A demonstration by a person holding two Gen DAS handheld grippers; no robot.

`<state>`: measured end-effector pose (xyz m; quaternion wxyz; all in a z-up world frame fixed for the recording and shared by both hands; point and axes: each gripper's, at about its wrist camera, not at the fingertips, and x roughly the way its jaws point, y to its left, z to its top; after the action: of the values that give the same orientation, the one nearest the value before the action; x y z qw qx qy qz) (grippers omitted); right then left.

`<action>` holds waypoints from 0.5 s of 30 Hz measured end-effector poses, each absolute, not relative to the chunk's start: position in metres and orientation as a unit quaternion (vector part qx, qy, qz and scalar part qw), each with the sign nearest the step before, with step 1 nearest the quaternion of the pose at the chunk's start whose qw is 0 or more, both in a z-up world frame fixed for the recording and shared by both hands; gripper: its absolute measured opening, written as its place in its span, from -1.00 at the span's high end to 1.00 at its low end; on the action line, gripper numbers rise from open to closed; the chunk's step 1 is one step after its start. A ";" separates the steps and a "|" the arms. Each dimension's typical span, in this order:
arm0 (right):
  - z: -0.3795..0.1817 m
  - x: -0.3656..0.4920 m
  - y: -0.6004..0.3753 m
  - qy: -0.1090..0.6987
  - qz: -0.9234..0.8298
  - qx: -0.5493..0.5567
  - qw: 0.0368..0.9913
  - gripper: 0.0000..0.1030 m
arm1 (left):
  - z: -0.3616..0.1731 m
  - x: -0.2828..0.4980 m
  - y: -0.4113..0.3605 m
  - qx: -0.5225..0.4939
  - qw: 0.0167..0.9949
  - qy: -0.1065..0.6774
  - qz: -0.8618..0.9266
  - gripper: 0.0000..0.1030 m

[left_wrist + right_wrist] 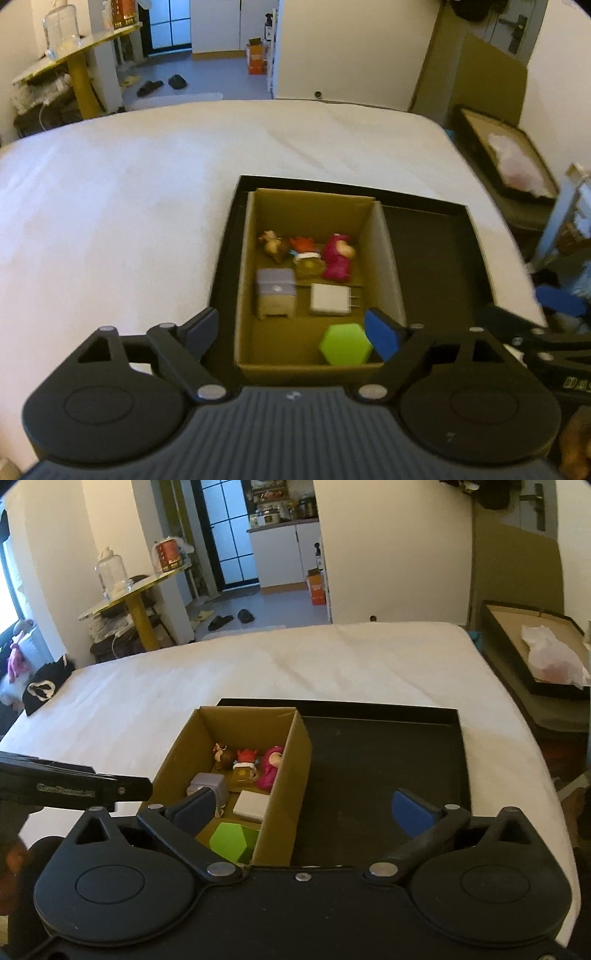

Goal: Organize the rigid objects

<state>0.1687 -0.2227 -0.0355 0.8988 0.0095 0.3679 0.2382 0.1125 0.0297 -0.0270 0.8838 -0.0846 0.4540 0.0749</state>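
Both my grippers, left gripper (pixel 291 334) and right gripper (pixel 304 812), hang open and empty; green block (pixel 345 344) in box (pixel 243 280) lies nearest left.

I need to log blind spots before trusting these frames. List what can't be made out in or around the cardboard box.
- Green hexagon block: right wrist view, partly covered by the box wall and finger.
- Small figurines: both views, too small and blurred to identify.
- Cardboard box near wall: left wrist view, lower part covered by the left gripper.
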 end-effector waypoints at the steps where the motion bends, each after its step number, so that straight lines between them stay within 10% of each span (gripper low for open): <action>1: -0.035 0.167 -0.225 0.368 0.237 0.013 0.899 -1.00 | -0.022 0.109 0.027 -0.085 0.884 0.453 0.074 -0.67; 15: -0.002 0.136 -0.257 0.363 0.219 0.066 0.903 -1.00 | 0.030 0.069 0.009 -0.058 0.899 0.429 0.072 -0.88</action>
<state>0.1356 -0.2570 -0.0017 0.9032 0.0664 0.3631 0.2190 0.0694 0.0086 0.0300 0.8988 -0.0576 0.4285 0.0720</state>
